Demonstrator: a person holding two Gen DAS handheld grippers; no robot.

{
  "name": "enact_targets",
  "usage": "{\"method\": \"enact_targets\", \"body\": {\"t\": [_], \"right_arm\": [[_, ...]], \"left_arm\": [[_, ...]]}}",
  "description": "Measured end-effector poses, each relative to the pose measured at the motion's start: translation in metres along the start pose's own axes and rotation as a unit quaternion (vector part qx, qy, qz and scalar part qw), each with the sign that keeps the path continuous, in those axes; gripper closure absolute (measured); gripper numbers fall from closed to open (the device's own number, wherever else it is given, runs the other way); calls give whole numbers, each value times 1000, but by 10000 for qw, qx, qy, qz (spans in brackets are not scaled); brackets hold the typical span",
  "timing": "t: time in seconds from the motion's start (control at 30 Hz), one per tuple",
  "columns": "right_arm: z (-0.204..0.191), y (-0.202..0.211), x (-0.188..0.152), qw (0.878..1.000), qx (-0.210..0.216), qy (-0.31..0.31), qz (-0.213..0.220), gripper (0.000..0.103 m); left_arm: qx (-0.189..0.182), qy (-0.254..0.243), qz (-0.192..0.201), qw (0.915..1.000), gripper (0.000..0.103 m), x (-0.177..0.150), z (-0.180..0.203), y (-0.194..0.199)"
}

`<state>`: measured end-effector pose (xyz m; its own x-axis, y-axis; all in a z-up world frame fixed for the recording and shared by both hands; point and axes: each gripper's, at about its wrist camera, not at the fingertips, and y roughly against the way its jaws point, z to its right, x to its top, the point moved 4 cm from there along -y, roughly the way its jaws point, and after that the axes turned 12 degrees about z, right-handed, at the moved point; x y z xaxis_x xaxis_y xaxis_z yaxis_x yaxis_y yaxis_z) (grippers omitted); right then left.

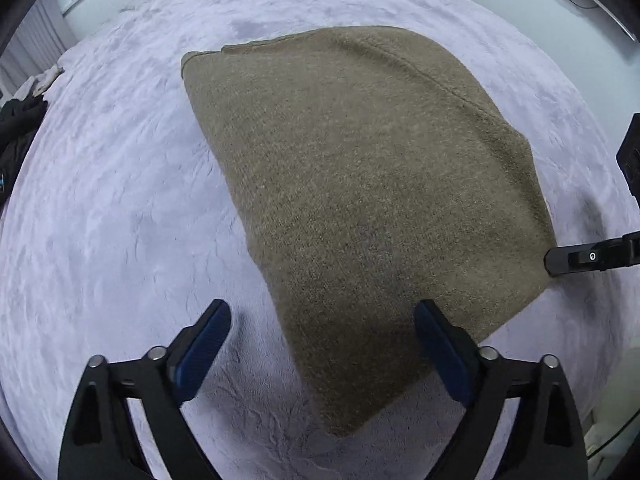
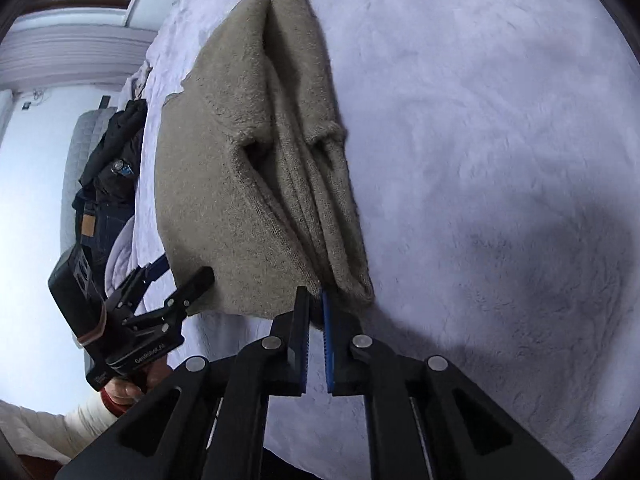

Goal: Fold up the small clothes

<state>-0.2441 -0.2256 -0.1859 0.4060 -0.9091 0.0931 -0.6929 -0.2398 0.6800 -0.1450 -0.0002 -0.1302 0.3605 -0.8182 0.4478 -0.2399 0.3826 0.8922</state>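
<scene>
In the left wrist view, the left gripper (image 1: 322, 336) hangs low over the bed with its blue-padded fingers (image 1: 202, 350) spread wide apart and nothing between them. The near corner of the folded olive-brown sweater (image 1: 360, 184) reaches down into the gap between the fingers, closer to the right-hand finger, whose tip lies over the knit; whether it touches the fabric cannot be told. The left-hand finger is over the bare lavender blanket (image 1: 120, 220), clear of the garment.

Beyond the fingers the sweater spreads flat on the blanket, widening away from the camera, with a seam running along its far right side. At its right edge a black fingertip of the right gripper (image 1: 576, 258) comes in from the side, at the hem.

In the right wrist view, the right gripper (image 2: 316, 306) has its jaws drawn nearly together, only a thin slit between the blue pads, right at the near edge of the sweater (image 2: 248, 168). A fold of the hem seems to sit in that slit, but the grip itself is not clearly visible. From there the stacked layers run away up the blanket (image 2: 500, 140). To the left, the left gripper (image 2: 182, 280) hovers at the sweater's other near corner, and further off dark clothes (image 2: 112, 160) lie piled at the bed's edge.
</scene>
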Motion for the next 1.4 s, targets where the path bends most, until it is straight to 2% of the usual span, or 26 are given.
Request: {"method": "enact_targets", "body": {"t": [0.13,0.2,0.23,0.3,0.33,0.37,0.47,0.53,0.6,0.63,0.7,0.73,0.8,0.87,0.93,1.0,1.07,1.1,1.17,1.2,1.3,1.4], "right_arm": [[-11,-2,-1,9989,-137,451,-30,97],[-17,7,2,9989,-90,450,49,94],[-20,15,6,9989,-100,429,141,88],[-29,33,21,9976,-171,491,459,65],[-32,40,31,9968,-114,490,629,39],[-36,45,43,9958,30,470,790,25],[-44,39,84,9931,261,494,1034,25],[-47,20,113,9921,338,464,1118,26],[-47,-7,136,9932,542,236,999,32],[-49,-19,143,9939,610,149,909,39],[-53,-41,149,9957,675,36,637,76],[-57,-49,149,9970,566,99,516,87],[-67,-37,145,9956,430,487,682,96],[-73,-25,143,9924,257,847,852,95],[-59,-29,140,9927,-28,985,697,95],[-41,-37,137,9950,-81,817,560,94],[-36,-35,137,9959,1,627,654,90],[-35,-32,137,9957,-62,588,715,82],[-30,-22,131,9944,-387,521,840,48],[-29,-15,127,9932,-539,501,897,47],[-36,12,116,9908,-467,495,1171,47],[-58,38,101,9883,-134,638,1380,47]], "left_arm": [[-110,314,-252,9991,2,-2,-6,-7],[41,319,-69,9995,2,4,-10,5],[123,303,86,9994,2,8,-12,14],[149,355,364,9986,2,17,-17,29],[148,452,524,9975,2,23,-22,37],[157,567,664,9961,2,29,-27,42],[129,880,834,9925,2,51,-42,42],[328,1049,863,9902,2,66,-51,32],[404,1141,838,9891,2,75,-58,16],[428,1213,749,9889,2,78,-60,7],[485,1248,611,9891,2,80,-63,-5],[557,1191,596,9895,2,80,-62,-8],[575,1091,667,9901,2,77,-57,-8],[480,1053,615,9914,2,71,-50,-9],[429,1118,514,9915,2,66,-44,-16],[373,1189,428,9913,2,65,-41,-20],[421,1138,437,9916,2,64,-39,-17],[470,1065,448,9922,2,65,-38,-15],[546,923,440,9933,2,65,-37,-12],[563,861,409,9939,2,65,-36,-10],[592,857,368,9939,2,65,-38,-5],[544,934,307,9937,2,62,-40,-2]]}}
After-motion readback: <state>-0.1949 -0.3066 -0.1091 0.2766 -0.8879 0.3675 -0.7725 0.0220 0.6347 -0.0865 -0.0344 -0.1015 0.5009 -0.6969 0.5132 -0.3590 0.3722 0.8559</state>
